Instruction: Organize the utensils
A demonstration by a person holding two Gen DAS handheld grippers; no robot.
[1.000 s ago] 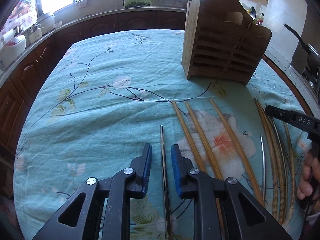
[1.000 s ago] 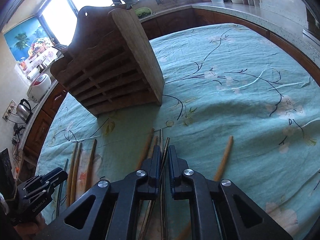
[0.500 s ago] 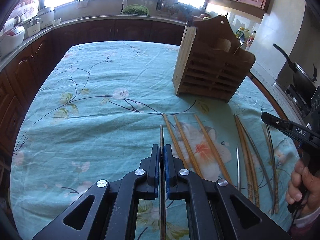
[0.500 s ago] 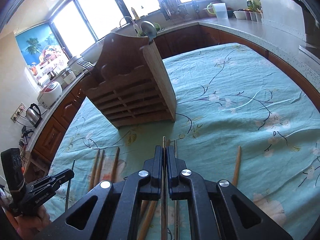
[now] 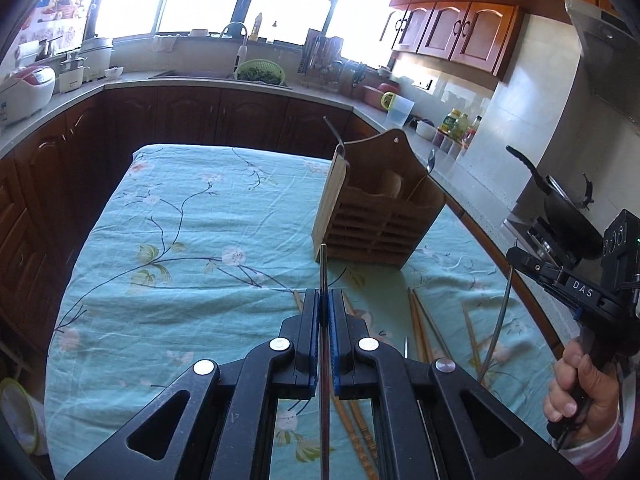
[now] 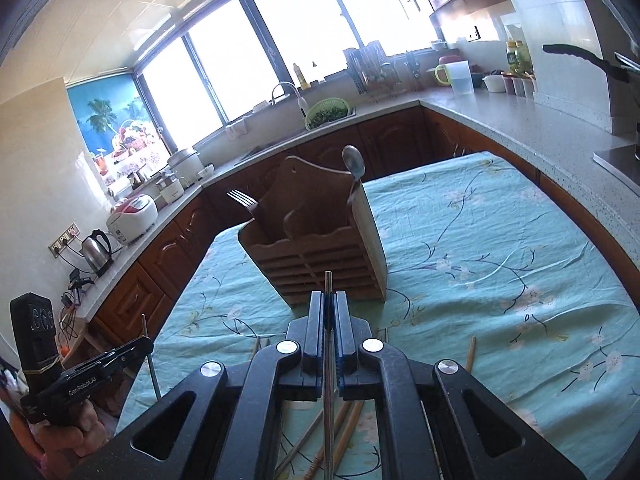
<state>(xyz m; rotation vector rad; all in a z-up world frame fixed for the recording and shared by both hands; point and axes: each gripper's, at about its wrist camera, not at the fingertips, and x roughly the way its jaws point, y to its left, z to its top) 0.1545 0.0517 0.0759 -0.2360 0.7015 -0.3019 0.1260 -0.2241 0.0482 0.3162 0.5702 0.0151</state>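
Covering the counter (image 5: 168, 240), a teal floral cloth (image 6: 500, 240) spreads wide under everything, largest thing in both views. Slatted wooden utensil holder (image 5: 376, 224) stands upright on the cloth toward the far side; seen from the right wrist view, a metal fork (image 6: 244, 200) sticks up from its left compartment and a metal spoon (image 6: 354, 166) rises at its right end.

Left tool (image 5: 325, 304), black with blue pads, is clenched on a thin metal chopstick (image 5: 323, 268); the stick runs straight forward between the jaws, tip pointing at the holder's near base, lifted clear of the cloth. Right tool (image 6: 329, 304) is likewise clamped on a second thin metal chopstick (image 6: 328, 284), tip aimed at the holder's slatted front. In the left wrist view the right tool shows at the right edge with its stick hanging below it, and a hand (image 5: 580, 396) grips its handle.

Loose bamboo chopsticks (image 5: 420, 328) lie flat on the cloth near the holder's front, several side by side, some partly hidden under the left tool. One more bamboo chopstick (image 6: 471, 354) lies apart to the right in the right wrist view. A short metal stick tip (image 5: 406, 346) shows beside the bamboo ones.
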